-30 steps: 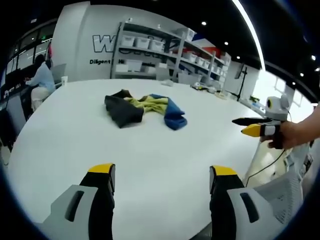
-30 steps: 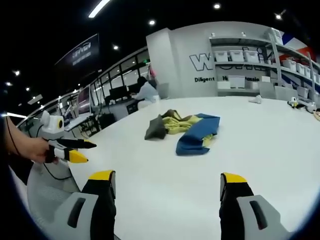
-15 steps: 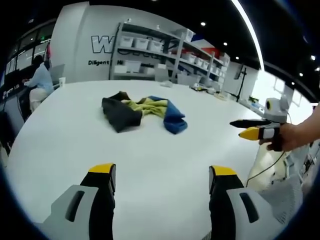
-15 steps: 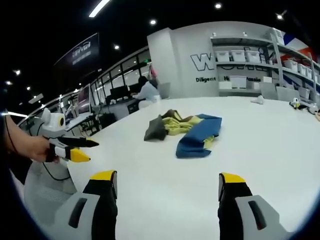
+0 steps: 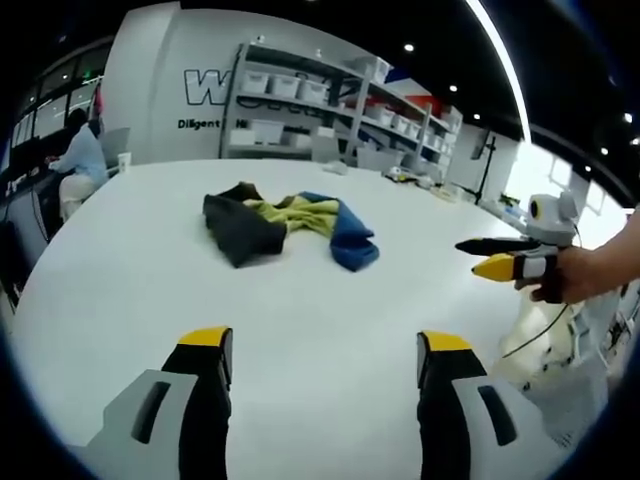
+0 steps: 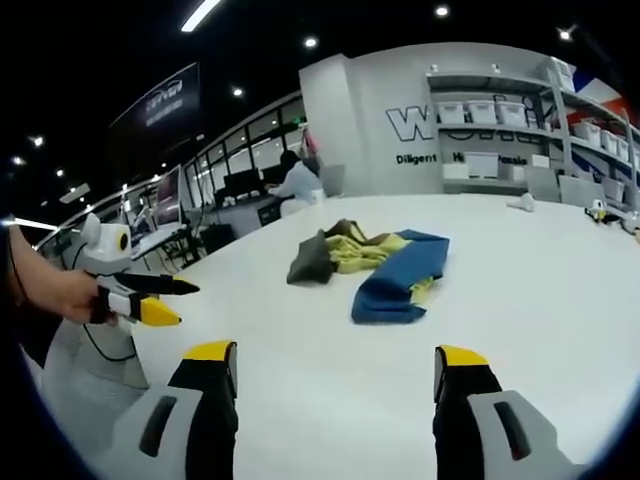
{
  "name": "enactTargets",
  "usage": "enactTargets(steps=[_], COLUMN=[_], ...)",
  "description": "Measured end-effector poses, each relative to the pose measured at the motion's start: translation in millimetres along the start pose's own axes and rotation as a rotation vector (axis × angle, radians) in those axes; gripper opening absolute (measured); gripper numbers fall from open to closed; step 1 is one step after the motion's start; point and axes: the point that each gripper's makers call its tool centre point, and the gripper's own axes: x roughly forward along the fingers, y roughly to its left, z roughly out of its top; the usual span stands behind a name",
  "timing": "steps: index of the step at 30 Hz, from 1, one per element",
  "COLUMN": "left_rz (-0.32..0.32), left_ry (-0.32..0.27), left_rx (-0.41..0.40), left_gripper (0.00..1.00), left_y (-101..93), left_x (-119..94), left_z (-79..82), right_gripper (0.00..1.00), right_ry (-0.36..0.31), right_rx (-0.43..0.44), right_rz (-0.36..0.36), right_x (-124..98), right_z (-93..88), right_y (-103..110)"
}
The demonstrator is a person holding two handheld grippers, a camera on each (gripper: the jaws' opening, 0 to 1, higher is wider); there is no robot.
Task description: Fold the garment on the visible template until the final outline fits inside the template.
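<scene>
A crumpled garment [image 5: 285,224] in dark grey, yellow-green and blue lies in a heap on the white table [image 5: 120,290], well ahead of both grippers. In the right gripper view the garment [image 6: 380,265] shows its blue part nearest. My left gripper [image 5: 325,350] hovers open over the near table edge, holding nothing. My right gripper [image 6: 335,355] is open too, with bare table between its jaws. The right gripper [image 5: 497,256], held by a hand, comes into the left gripper view from the right. The left gripper [image 6: 150,298] appears at the left of the right gripper view.
The table [image 6: 560,290] is wide and round-edged. Shelves with white bins [image 5: 320,100] line the far wall. A person [image 5: 80,155] sits at a desk beyond the table's far left. A mesh chair [image 6: 90,385] stands near the table edge.
Both views have drifted slightly with the hands. The garment lies as before, and both grippers stay open.
</scene>
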Motion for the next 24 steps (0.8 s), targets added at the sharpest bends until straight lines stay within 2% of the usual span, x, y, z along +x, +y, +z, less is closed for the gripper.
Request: enactTargets(steps=[6, 13, 20, 24], left_rz=[-0.011, -0.032, -0.054, -0.062], left_ry=[0.013, 0.021, 0.038, 0.055], left_rx=[0.006, 0.016, 0.052, 0.083], left_gripper=[0.70, 0.65, 0.58, 0.57], left_y=[2.3, 9.0, 17.7, 23.7], left_x=[10.0, 32.8, 62.7, 82.8], left_z=[2.6, 11.8, 19.5, 21.9], right_gripper=[0.74, 0.69, 0.59, 0.58], right_ry=[0.004, 0.015, 0.050, 0.067], right_rx=[-0.006, -0.017, -0.026, -0.030], right_rz=[-0.001, 0.004, 0.019, 0.008], right_x=[13.1, 34.1, 63.4, 80.0], right_z=[3.1, 6.0, 2.4, -0.2], right_y=[-4.8, -8.3, -12.8, -19.3])
